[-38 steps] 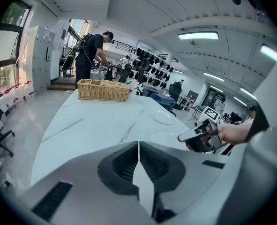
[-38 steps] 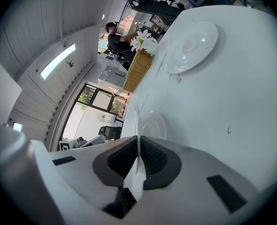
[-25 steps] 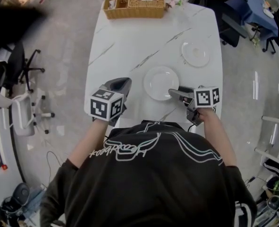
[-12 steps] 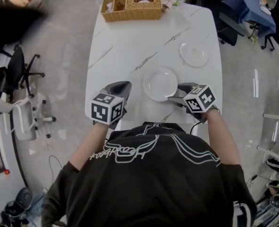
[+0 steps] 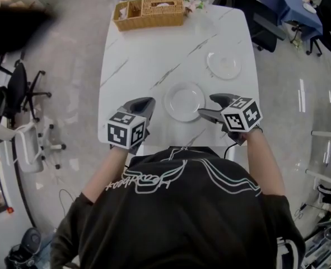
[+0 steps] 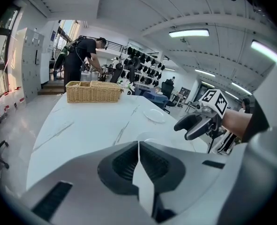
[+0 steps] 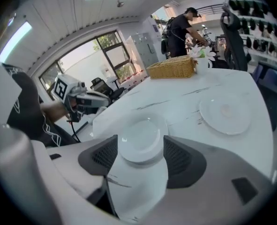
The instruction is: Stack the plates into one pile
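Observation:
Two white plates lie apart on the white marble table [image 5: 148,60]: the nearer plate [image 5: 184,101] mid-table, the farther plate [image 5: 223,65] toward the right edge. My right gripper [image 5: 211,107] hovers just right of the nearer plate. Its jaws have just been opening and now stand wide, gripping nothing. In the right gripper view the nearer plate [image 7: 140,136] shows beyond the gap of the right gripper [image 7: 139,150], with the farther plate [image 7: 225,114] to the right. My left gripper [image 5: 139,106] rests left of the nearer plate, and in its own view the left gripper [image 6: 138,146] is shut and empty.
A wicker basket [image 5: 149,10] and a small flower pot [image 5: 190,1] stand at the table's far end. Office chairs [image 5: 19,88] are on the floor to the left. The table's near edge runs just under both grippers. A person [image 6: 84,55] stands behind the basket.
My right gripper has rolled and risen slightly beside the nearer plate's right rim, and its jaws have spread. The left gripper and both plates have stayed put.

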The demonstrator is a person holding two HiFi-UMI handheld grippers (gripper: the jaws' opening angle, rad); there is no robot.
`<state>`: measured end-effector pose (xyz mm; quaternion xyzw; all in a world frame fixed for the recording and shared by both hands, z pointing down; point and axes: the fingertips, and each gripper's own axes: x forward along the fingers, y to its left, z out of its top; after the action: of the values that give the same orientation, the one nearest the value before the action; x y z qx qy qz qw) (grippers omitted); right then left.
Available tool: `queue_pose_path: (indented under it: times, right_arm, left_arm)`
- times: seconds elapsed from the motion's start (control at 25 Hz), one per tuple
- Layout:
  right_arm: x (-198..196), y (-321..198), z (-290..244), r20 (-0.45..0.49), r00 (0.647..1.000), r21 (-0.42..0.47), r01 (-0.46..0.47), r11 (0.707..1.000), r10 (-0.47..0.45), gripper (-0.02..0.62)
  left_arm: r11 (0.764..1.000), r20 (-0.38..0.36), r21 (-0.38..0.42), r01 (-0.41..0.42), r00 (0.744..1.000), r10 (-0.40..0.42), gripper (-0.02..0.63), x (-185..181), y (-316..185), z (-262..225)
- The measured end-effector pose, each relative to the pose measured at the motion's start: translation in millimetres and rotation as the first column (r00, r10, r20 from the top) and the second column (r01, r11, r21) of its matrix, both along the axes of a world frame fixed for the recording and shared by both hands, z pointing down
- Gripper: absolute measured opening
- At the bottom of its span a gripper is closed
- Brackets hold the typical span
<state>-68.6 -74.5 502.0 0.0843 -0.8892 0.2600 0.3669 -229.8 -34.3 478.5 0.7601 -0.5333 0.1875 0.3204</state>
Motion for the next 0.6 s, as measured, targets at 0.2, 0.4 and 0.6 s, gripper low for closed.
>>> queue_pose_path:
  times: [0.2, 0.4, 0.6]
  right_arm:
    - [27.1, -26.6, -15.1, 0.003, 0.996, 0.041, -0.095, 0.995, 0.095, 0.304]
    - [60.9, -52.1, -26.6, -0.005, 0.988, 0.057, -0.156, 0.986, 0.157, 0.304]
    - [88.2, -83.8, -38.4, -0.006, 0.981, 0.119, -0.19, 0.975, 0.192, 0.304]
  left_arm:
    - [0.999, 0.001, 0.027, -0.042, 0.999, 0.042, 0.03, 23.8, -19.0, -13.1]
    - [0.995, 0.016, 0.051, -0.088, 0.996, 0.087, 0.031, 52.6, -45.0, -28.1]
    - [0.986, 0.053, 0.062, -0.154, 0.987, 0.151, 0.031, 83.4, -76.0, -36.8]
